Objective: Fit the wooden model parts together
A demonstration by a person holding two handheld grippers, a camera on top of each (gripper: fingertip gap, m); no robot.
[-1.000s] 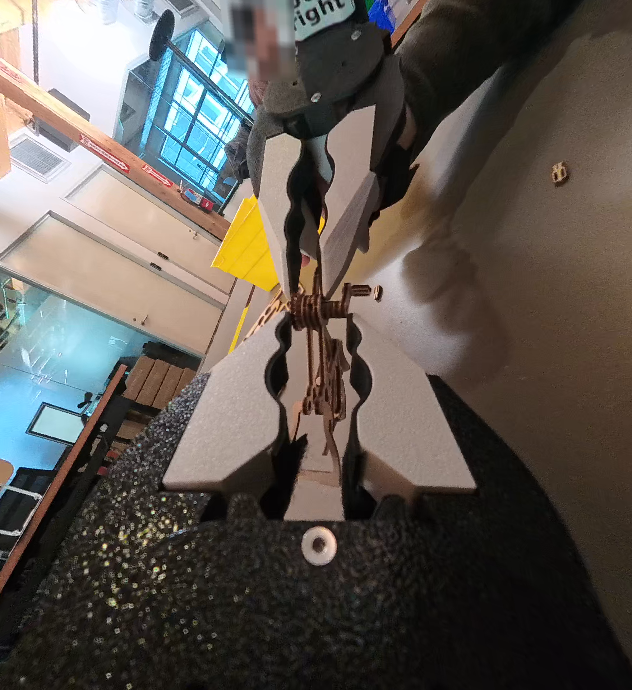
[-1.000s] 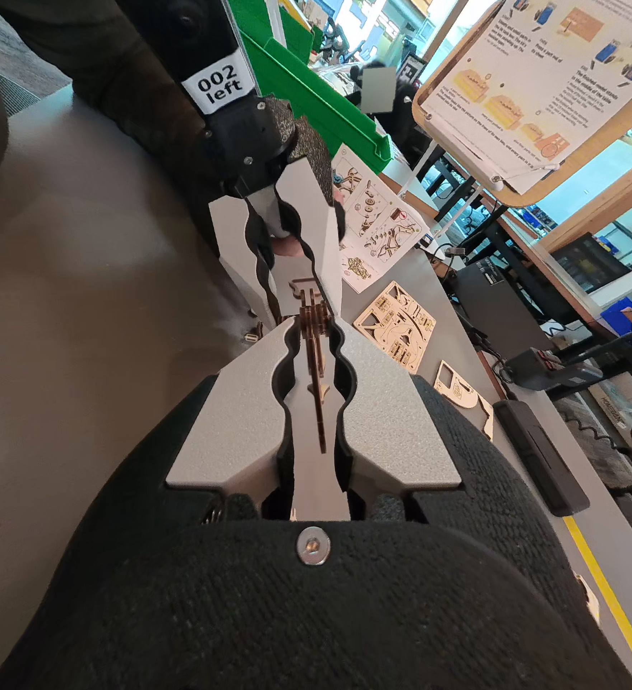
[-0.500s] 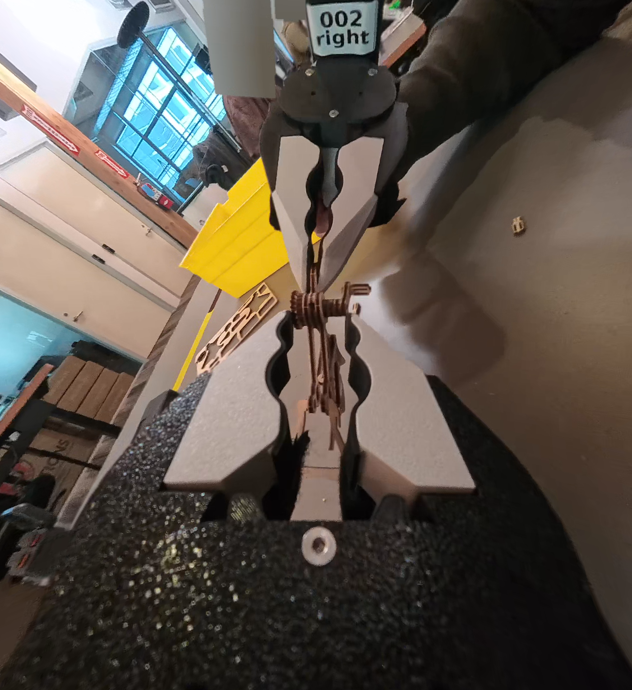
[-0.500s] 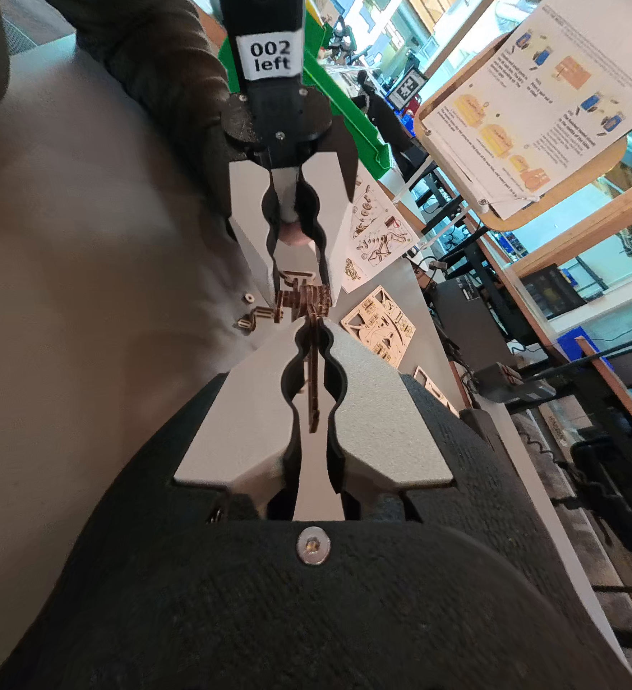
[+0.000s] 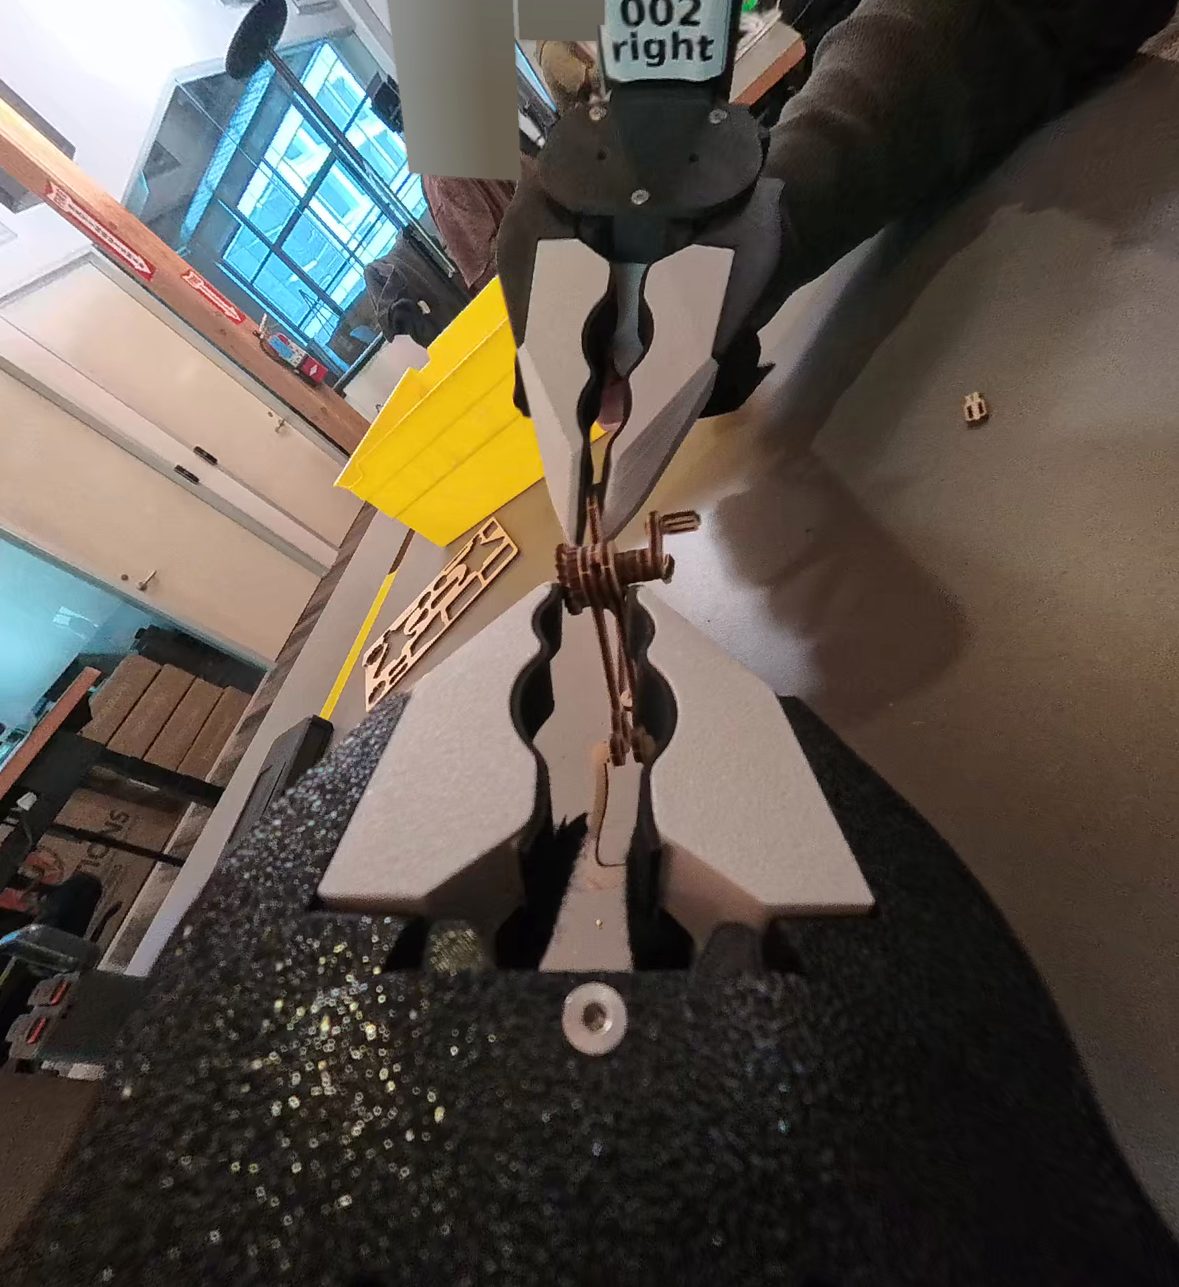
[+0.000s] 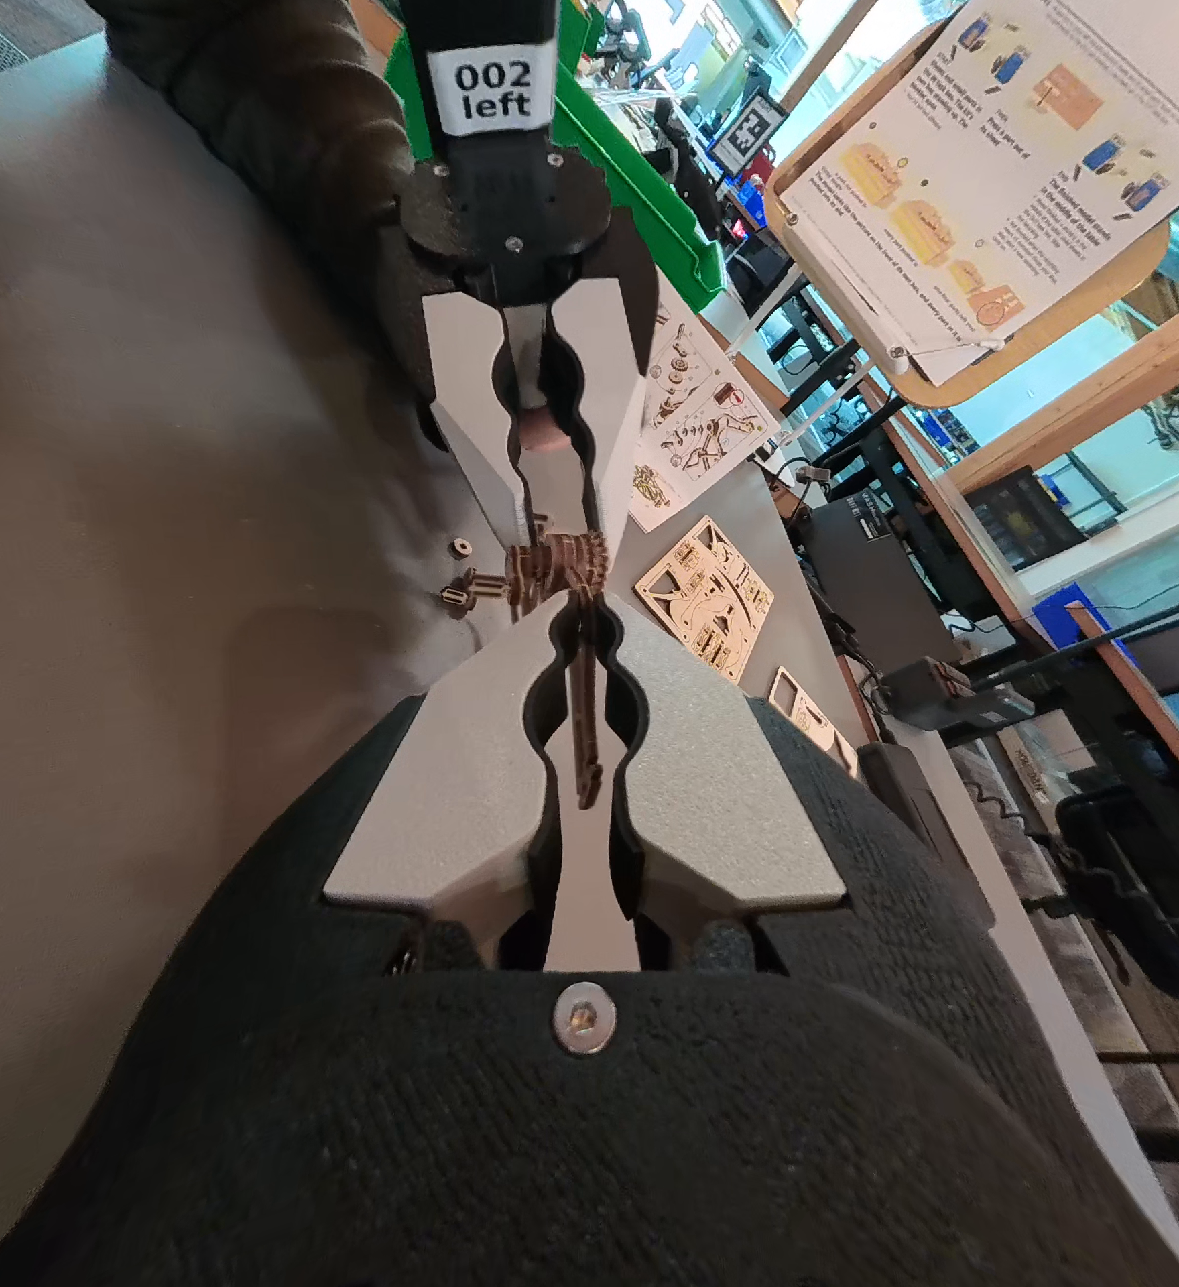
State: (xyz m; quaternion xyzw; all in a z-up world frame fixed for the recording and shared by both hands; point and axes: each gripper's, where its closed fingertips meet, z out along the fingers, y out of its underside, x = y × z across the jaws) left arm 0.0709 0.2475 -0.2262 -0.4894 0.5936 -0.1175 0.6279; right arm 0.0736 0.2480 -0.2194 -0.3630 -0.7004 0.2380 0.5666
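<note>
Since the earlier frame the right gripper (image 5: pixel 590 529), clamped on a thin wooden strip (image 6: pixel 586 717), was squared tip-to-tip with the left gripper (image 5: pixel 597 599), clamped on the slotted wooden assembly (image 5: pixel 607 567) above the table (image 5: pixel 990 627), where slight misalignment could snap the strip.

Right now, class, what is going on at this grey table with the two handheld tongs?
A person holds two grey-fingered tongs tip to tip above the grey table. The left tongs are shut on a small brown laser-cut wooden model assembly. The right tongs are shut on a thin flat wooden strip, whose end meets the assembly. Cut-out plywood sheets lie nearby.
</note>
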